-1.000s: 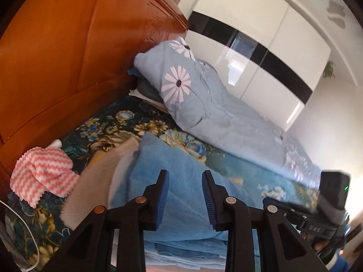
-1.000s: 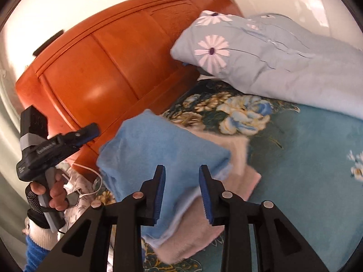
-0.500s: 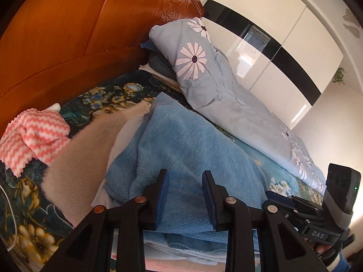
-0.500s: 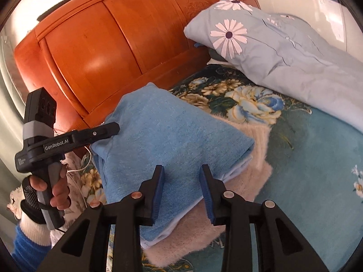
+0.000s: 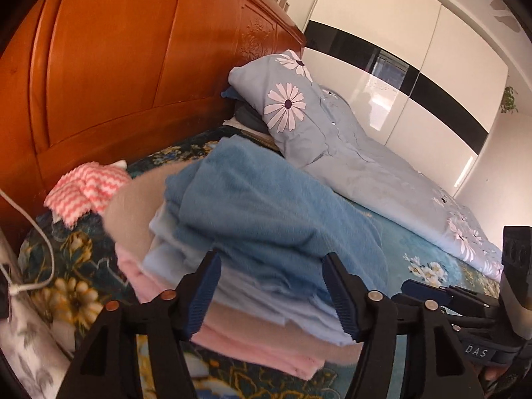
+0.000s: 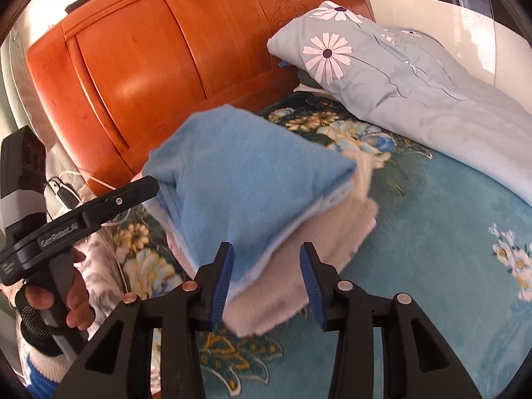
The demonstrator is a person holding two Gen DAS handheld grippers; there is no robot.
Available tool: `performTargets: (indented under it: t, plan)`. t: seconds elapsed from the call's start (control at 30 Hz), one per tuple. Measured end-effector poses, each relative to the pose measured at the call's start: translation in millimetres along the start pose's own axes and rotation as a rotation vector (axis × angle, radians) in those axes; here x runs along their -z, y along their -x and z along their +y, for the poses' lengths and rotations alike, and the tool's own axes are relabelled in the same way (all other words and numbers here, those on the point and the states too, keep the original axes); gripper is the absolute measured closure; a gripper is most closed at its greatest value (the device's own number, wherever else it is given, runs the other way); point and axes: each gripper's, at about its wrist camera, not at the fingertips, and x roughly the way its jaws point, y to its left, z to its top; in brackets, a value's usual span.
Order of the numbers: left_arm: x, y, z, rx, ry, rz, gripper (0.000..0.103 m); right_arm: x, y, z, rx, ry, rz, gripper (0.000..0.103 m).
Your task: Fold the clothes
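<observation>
One bed (image 6: 449,232), floral blue cover. One wooden headboard (image 6: 159,66) at 11 o'clock. One grey daisy quilt (image 6: 415,76) at 2 o'clock. One stack of folded clothes (image 6: 252,193) at centre on the bed: blue towel (image 5: 266,206) on top, pale blue, beige and pink layers beneath. One pink zigzag cloth (image 5: 86,189) at 9 o'clock. Two tongs, left tongs (image 5: 272,289) and right tongs (image 6: 266,279): both spread wide and empty, wider than half a second ago.
</observation>
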Motion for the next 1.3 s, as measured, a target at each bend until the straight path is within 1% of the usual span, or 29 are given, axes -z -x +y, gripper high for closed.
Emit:
performTargets:
  t: [0.07,0.13,0.17,0.3,0.33,0.37,0.4,0.43,0.5,0.8,0.83,0.87,0.9,1.17,1.3]
  plan:
    - [9.8,5.4,-1.5,-0.010,0.017,-0.005,0.029,7.0,7.2,-0.4,0.001,-0.003,-0.013,0.043]
    - [17.4,8.5,-4.0,-0.007,0.032,-0.003,0.023,13.2,13.4,-0.8,-0.002,0.000,-0.019,0.040]
    - [20.9,10.4,-6.0,-0.008,0.034,-0.005,0.021,16.3,16.3,-0.3,-0.001,0.003,-0.020,0.037]
    - [31.5,15.9,-14.9,-0.010,0.028,-0.003,0.016,28.9,25.6,2.0,-0.002,0.009,-0.022,0.035]
    - [33.4,17.0,-16.9,-0.012,0.027,0.000,0.014,31.7,26.8,2.4,-0.008,0.010,-0.021,0.032]
    - [35.9,19.5,-18.7,-0.014,0.025,-0.004,0.013,35.3,28.5,2.5,-0.016,0.006,-0.023,0.022]
    - [38.5,22.1,-20.4,-0.015,0.023,-0.008,0.007,39.3,30.4,2.5,-0.026,0.000,-0.025,0.016]
    - [41.1,24.7,-23.1,-0.017,0.018,-0.009,0.000,43.3,32.3,2.5,-0.035,-0.007,-0.027,0.015]
    - [45.9,30.6,-28.7,-0.013,0.002,-0.012,0.000,50.5,35.9,3.8,-0.040,-0.012,-0.027,0.012]
    - [60.3,53.6,-40.8,-0.021,0.005,-0.026,0.000,69.1,59.0,5.7,-0.005,-0.025,-0.050,0.011]
    - [62.1,54.9,-42.1,-0.024,0.001,-0.023,0.000,71.0,61.2,6.1,0.004,-0.024,-0.050,0.009]
    - [63.9,56.4,-43.6,-0.027,-0.005,-0.022,0.000,72.9,63.5,6.7,0.013,-0.023,-0.050,0.001]
    - [66.1,58.9,-45.4,-0.029,-0.009,-0.024,0.000,74.7,66.1,6.8,0.017,-0.023,-0.053,0.000]
    - [80.6,74.2,-55.1,-0.061,-0.004,-0.024,0.000,85.6,90.4,6.2,0.032,-0.040,-0.079,0.000]
    - [89.7,79.6,-62.2,-0.100,-0.005,-0.016,0.000,91.0,100.2,8.0,0.044,-0.047,-0.076,0.000]
